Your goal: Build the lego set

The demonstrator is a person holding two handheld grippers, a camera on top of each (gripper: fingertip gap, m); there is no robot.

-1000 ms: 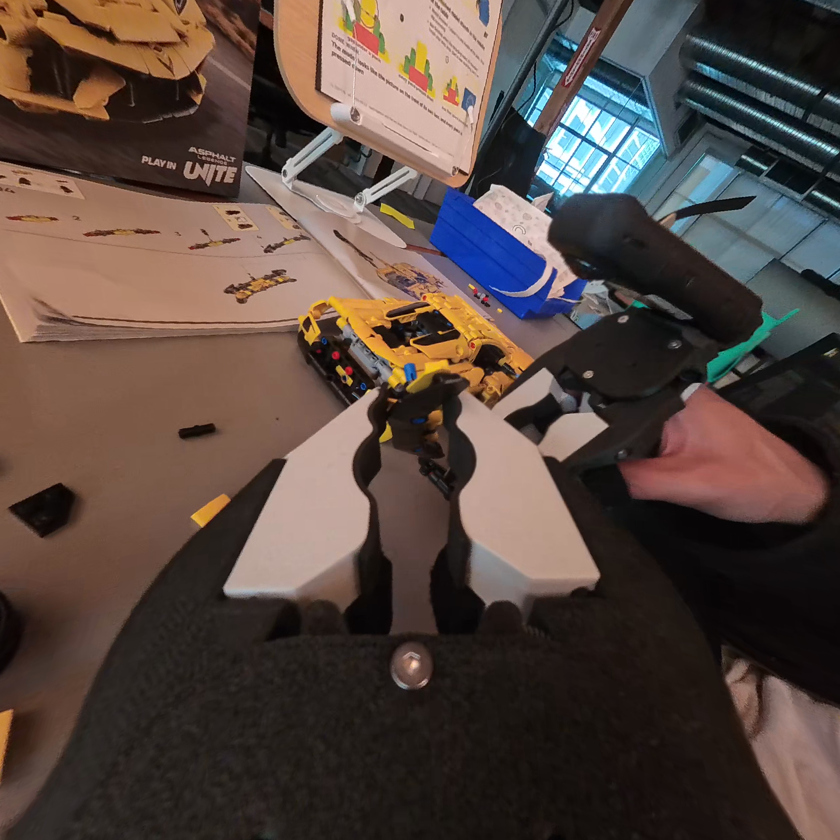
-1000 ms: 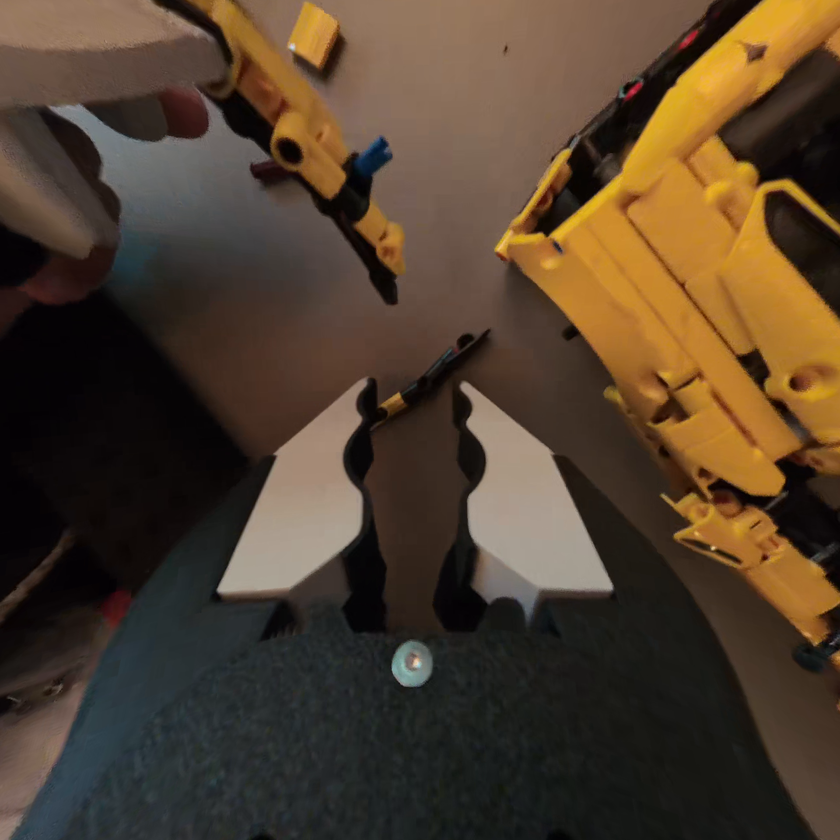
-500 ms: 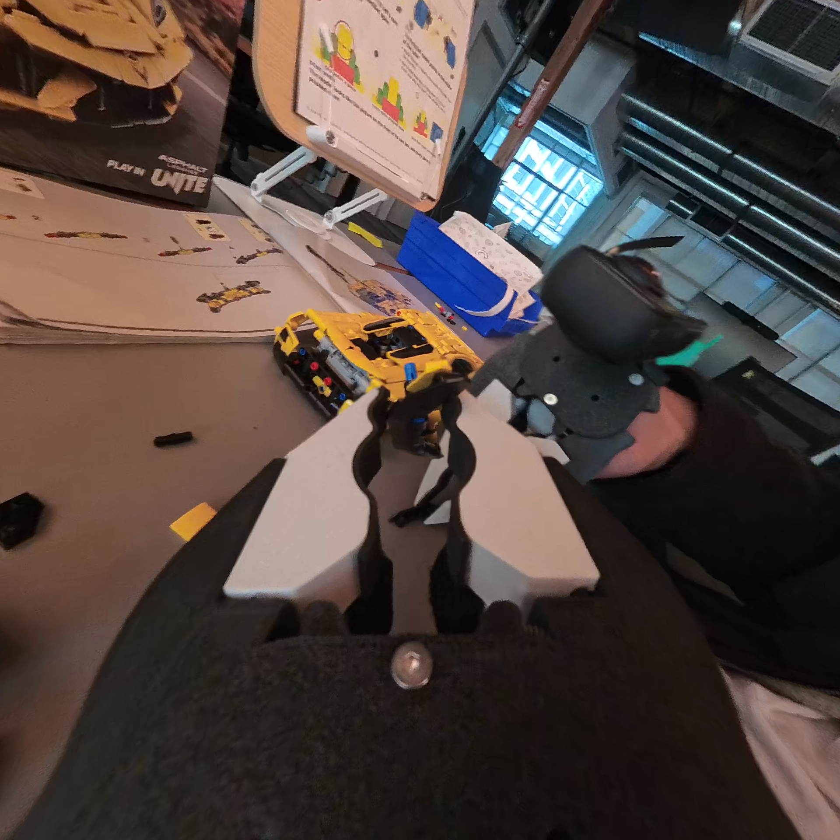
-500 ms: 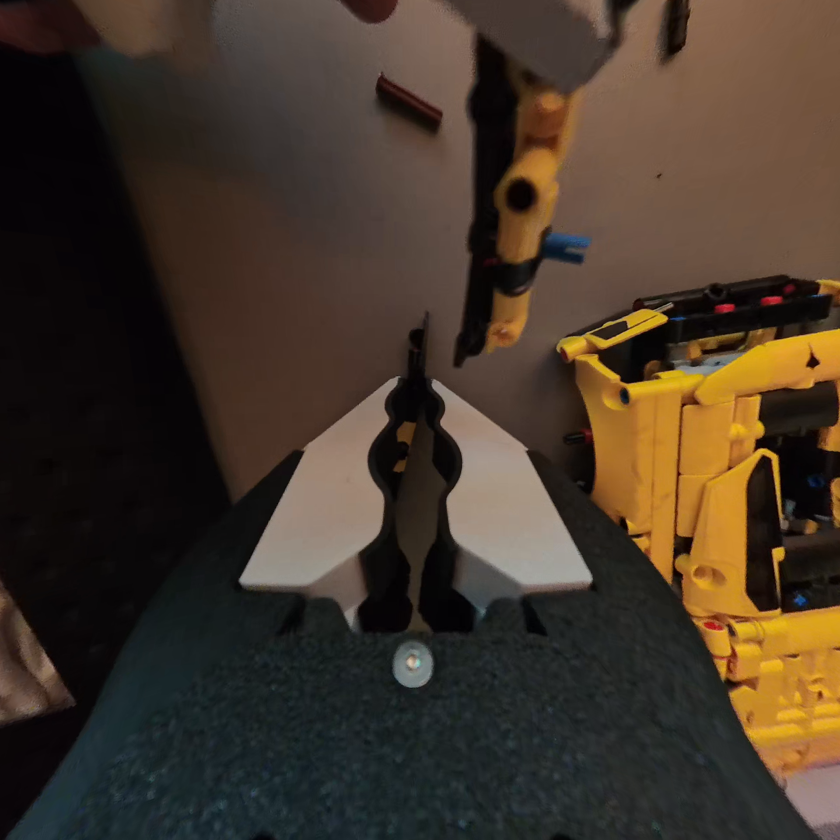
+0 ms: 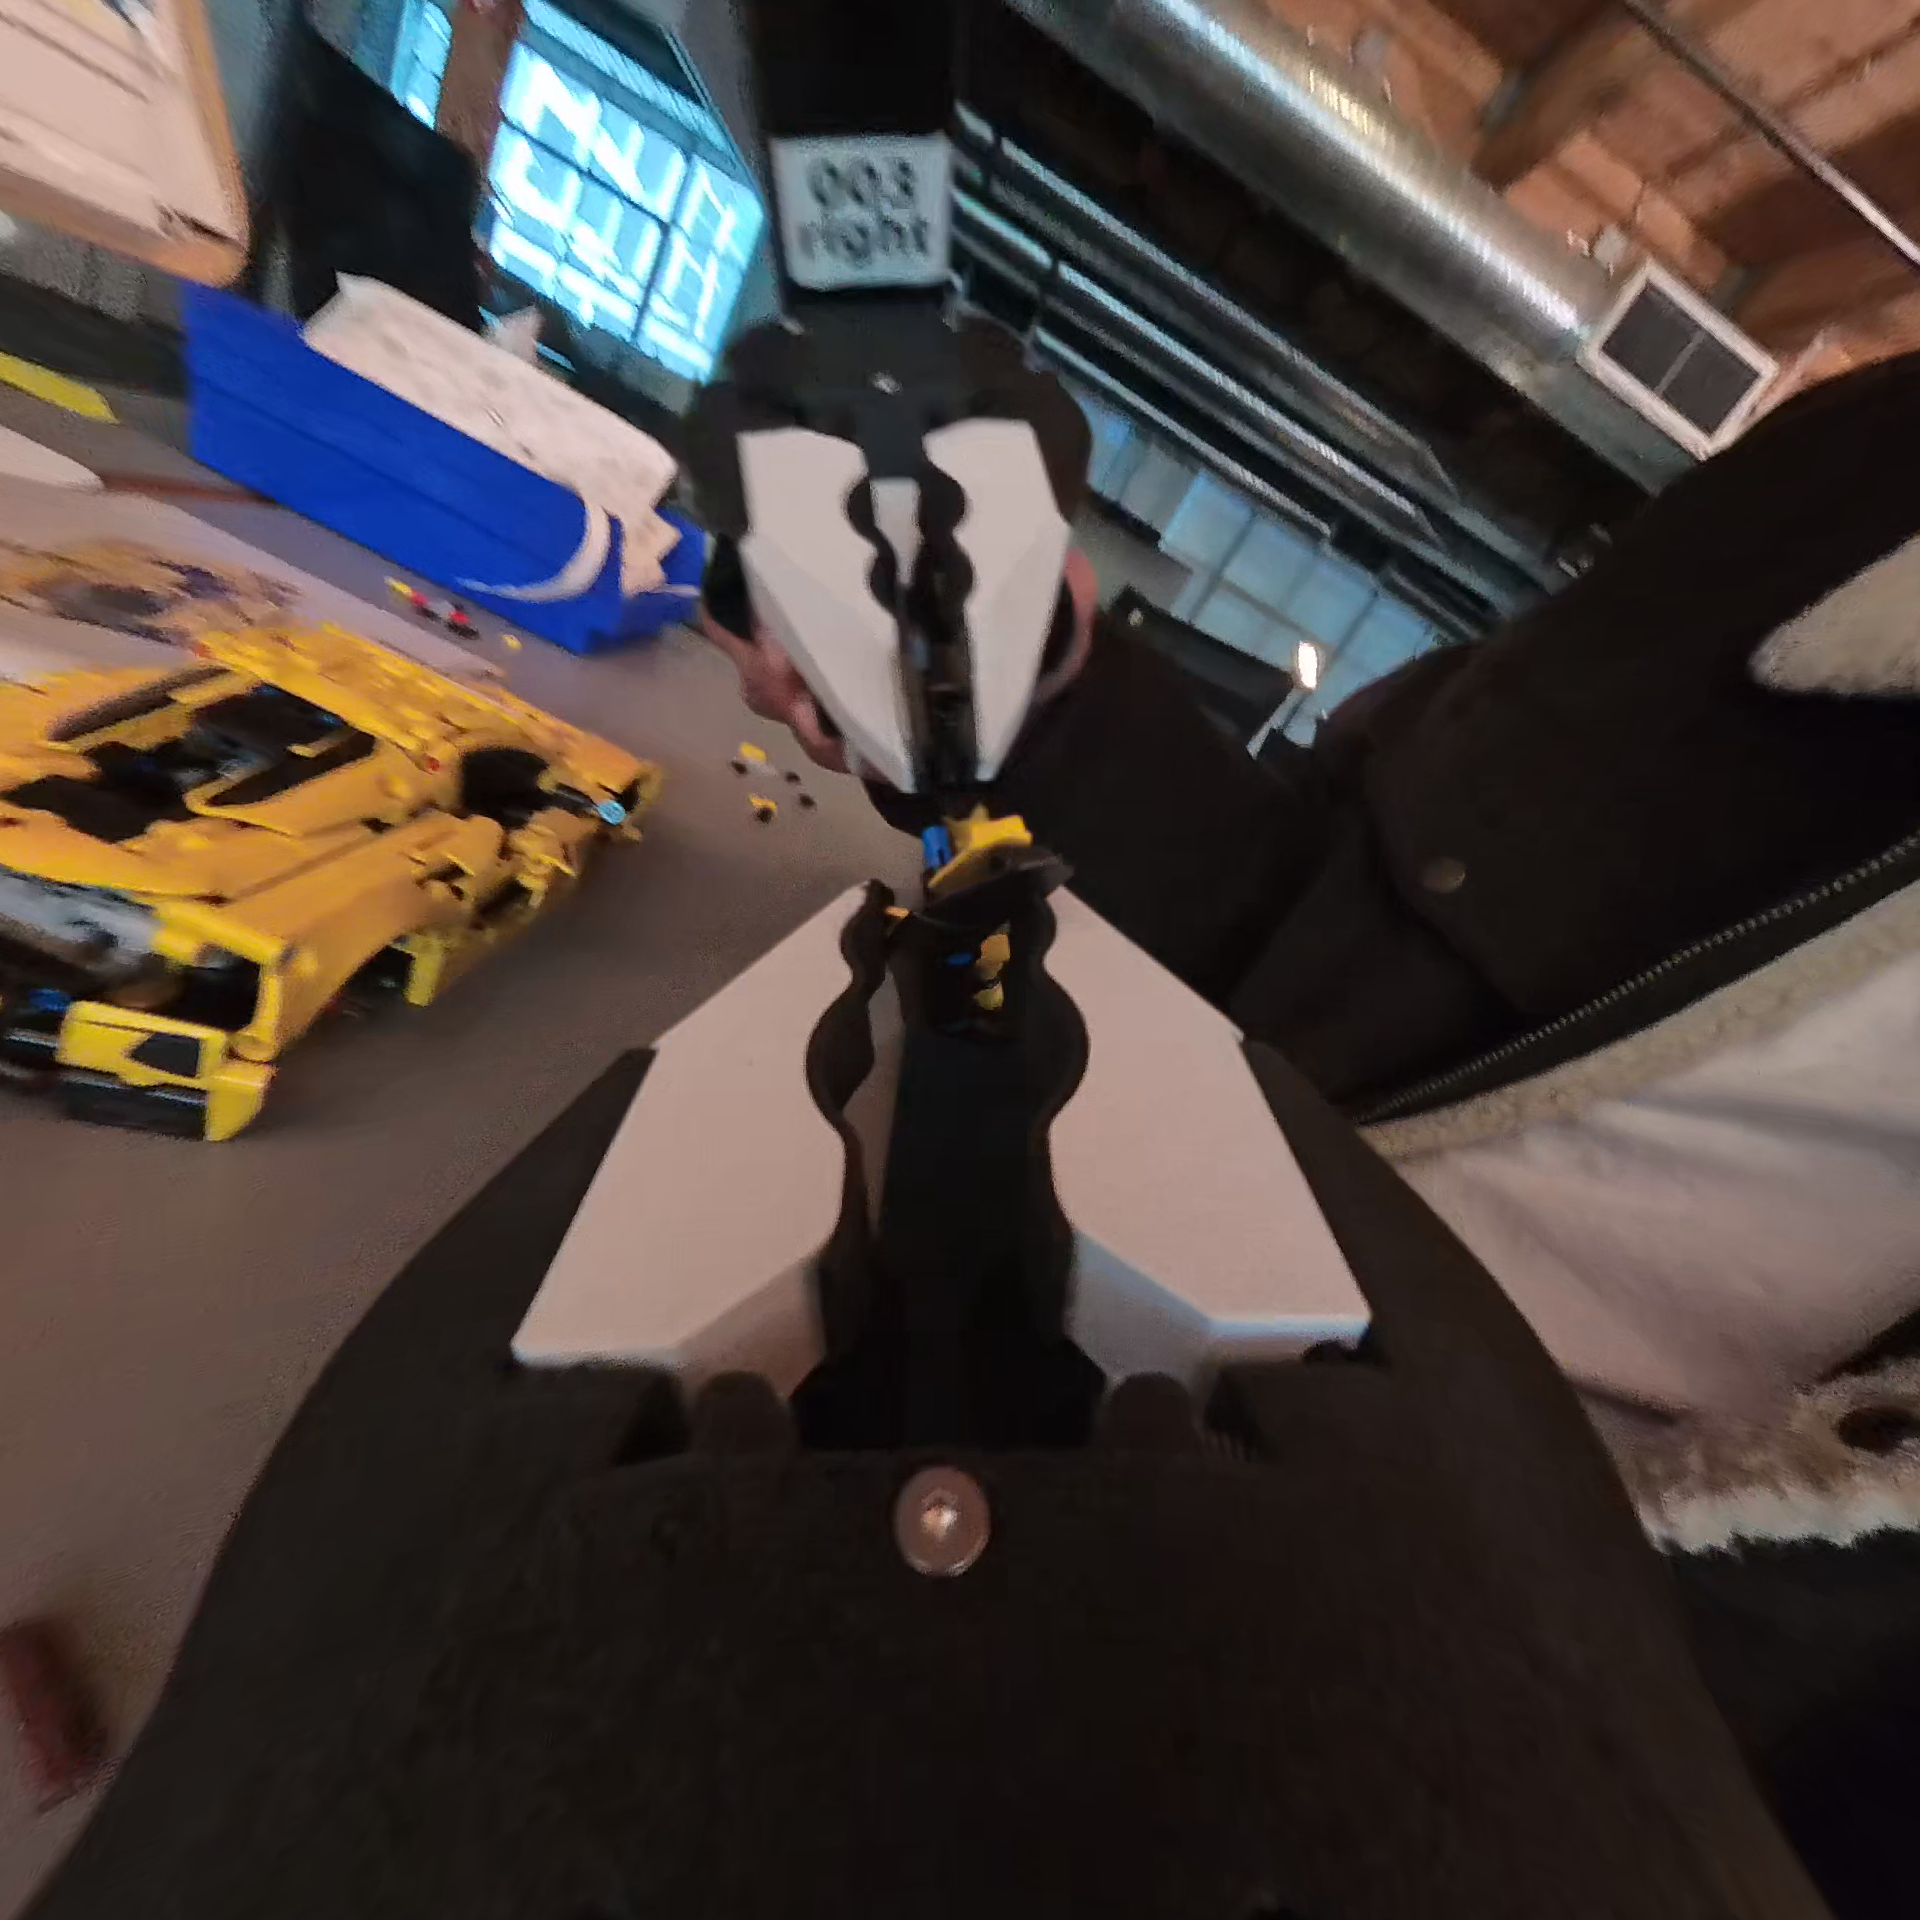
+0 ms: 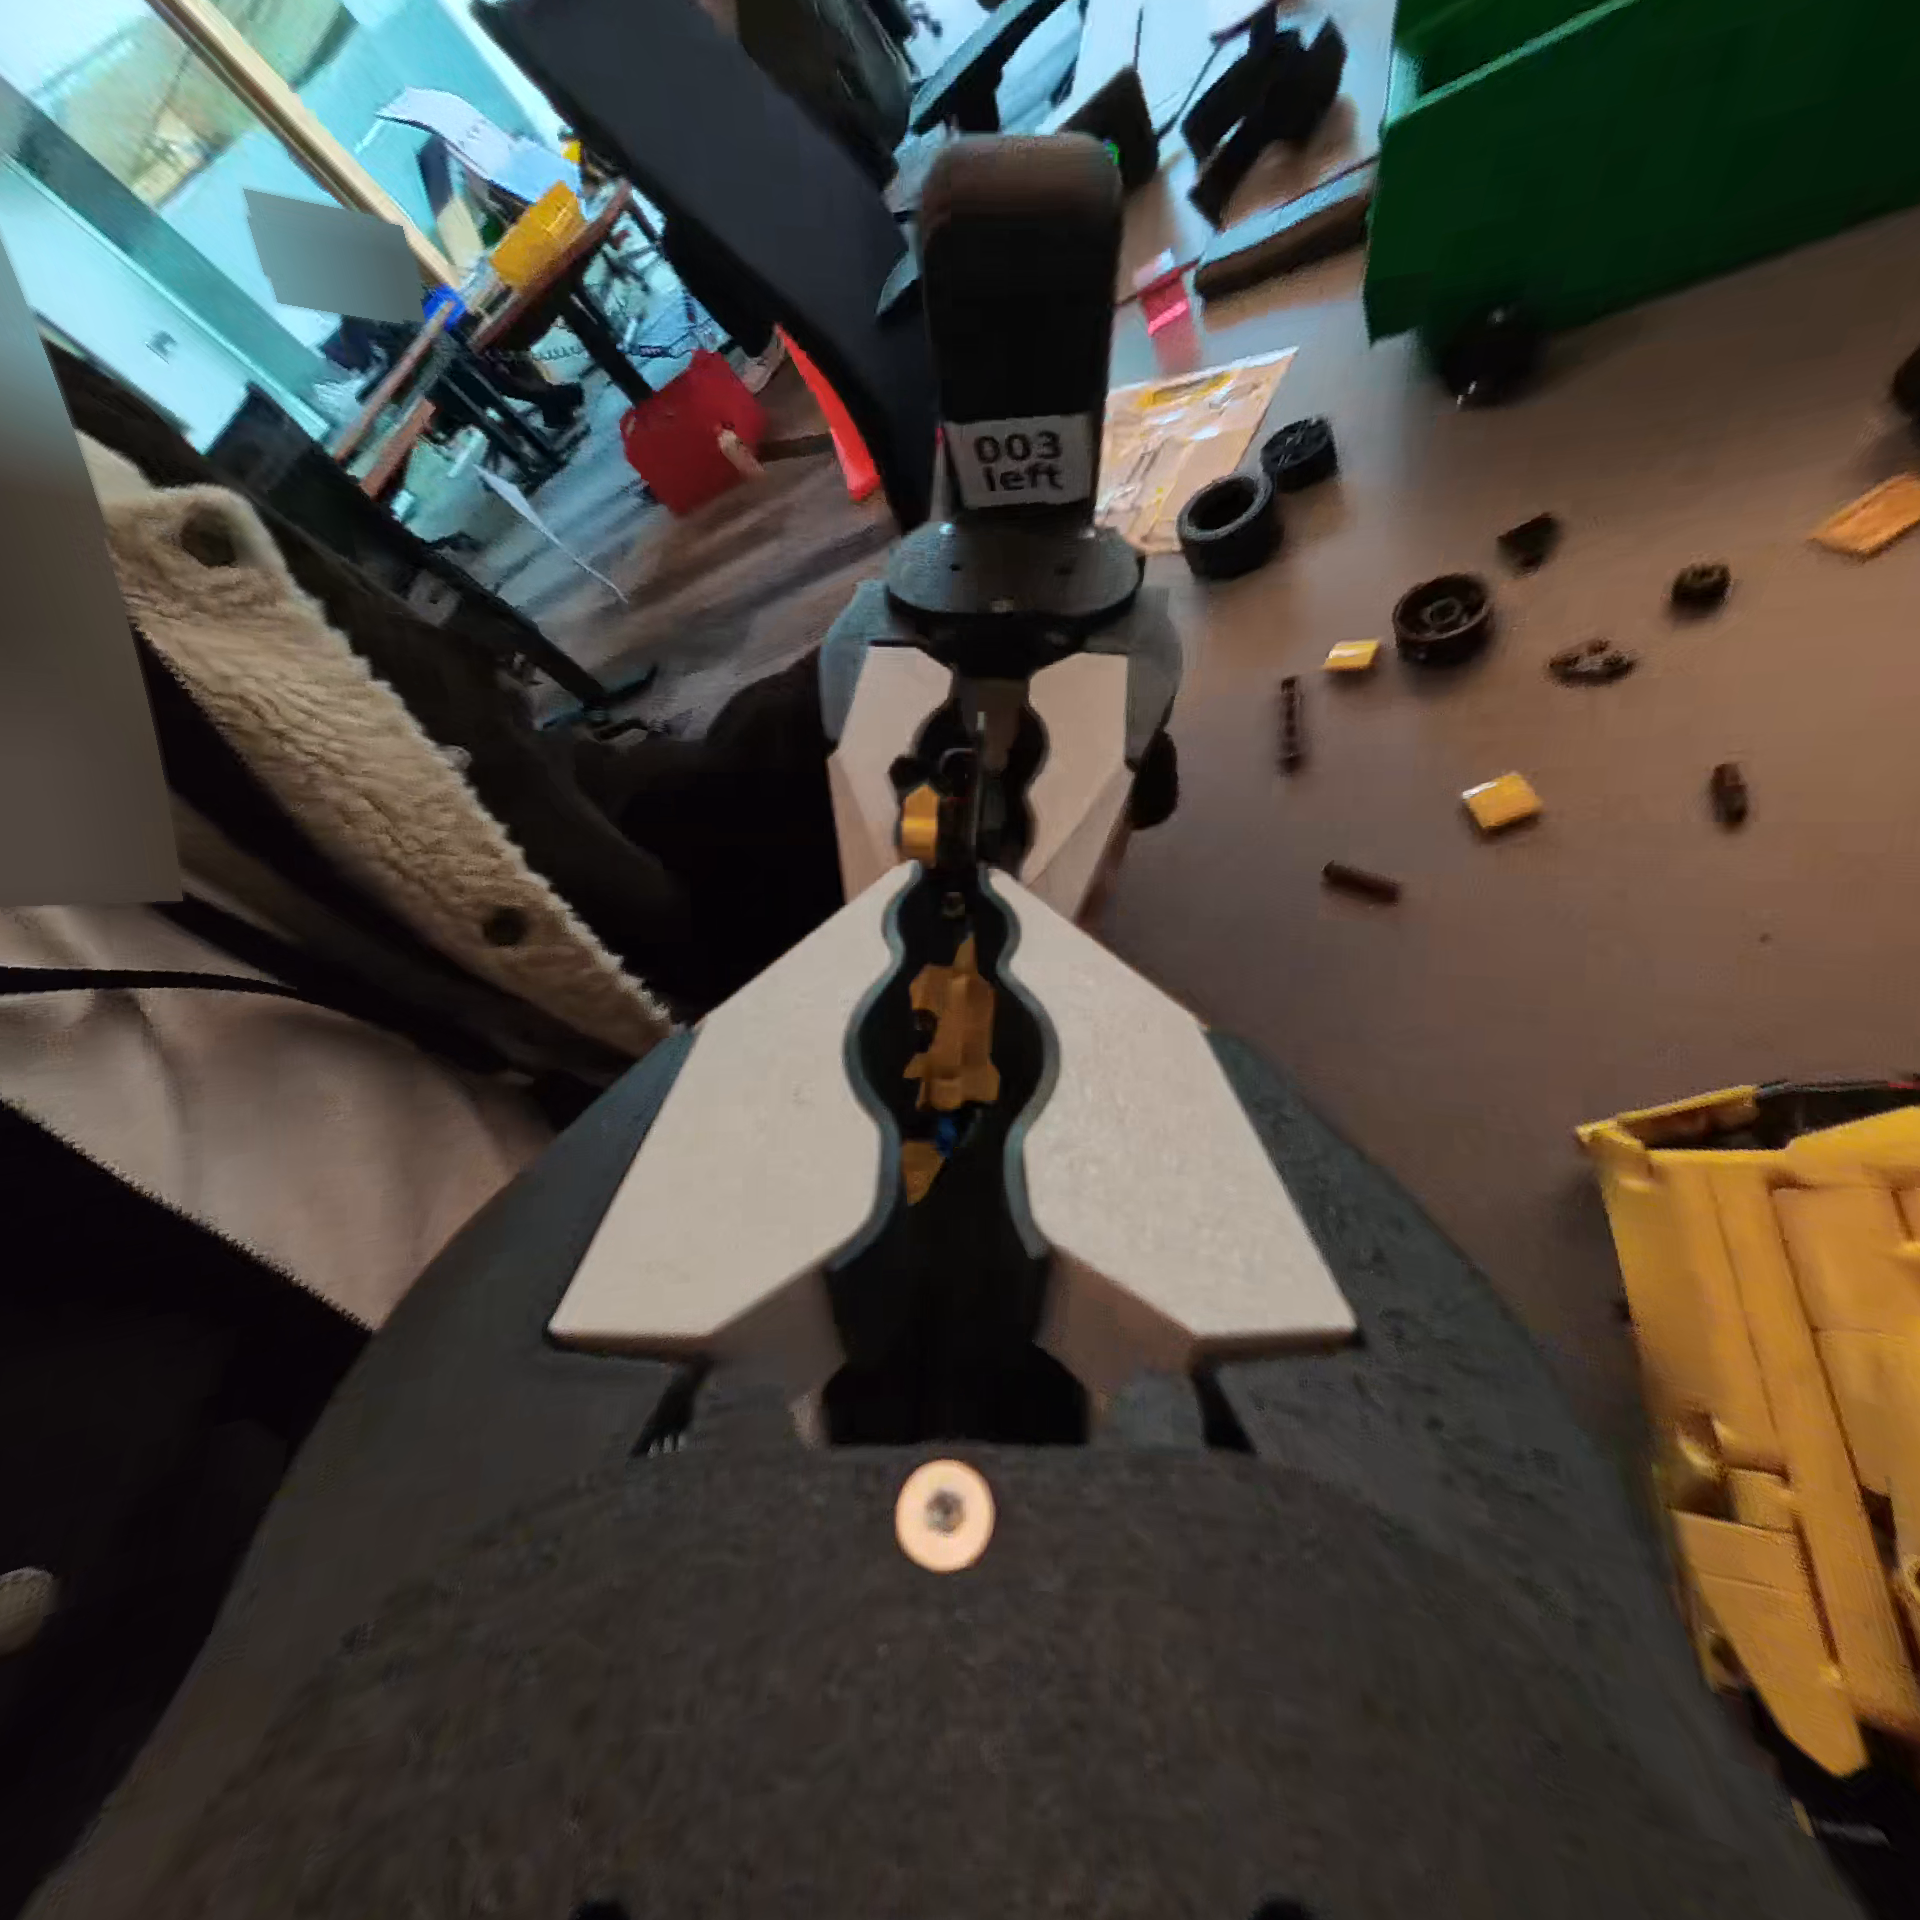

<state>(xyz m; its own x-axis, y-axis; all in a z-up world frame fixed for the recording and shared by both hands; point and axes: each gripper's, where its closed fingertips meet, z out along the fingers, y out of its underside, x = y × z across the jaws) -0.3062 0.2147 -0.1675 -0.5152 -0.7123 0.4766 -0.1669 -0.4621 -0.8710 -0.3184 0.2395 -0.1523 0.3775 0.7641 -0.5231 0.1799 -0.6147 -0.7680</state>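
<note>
Left wrist view: the left gripper point(image 5: 951, 914), still clamping the yellow-black sub-assembly point(image 5: 971, 904), now faces the right gripper point(image 5: 930, 769), lifted beside the yellow car point(image 5: 260, 831).

Right wrist view: the right gripper's fingers point(image 6: 769, 1122), closed on a thin black piece point(image 6: 951, 904) picked off the surface point(image 6: 1455, 1039), bring it to the sub-assembly; joining looks imminent.

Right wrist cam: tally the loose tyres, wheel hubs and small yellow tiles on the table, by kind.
black tyres: 2
black wheel hub: 1
small yellow tiles: 2
Total: 5
The tan piece at the right edge is not counted because its kind is unclear.
</note>
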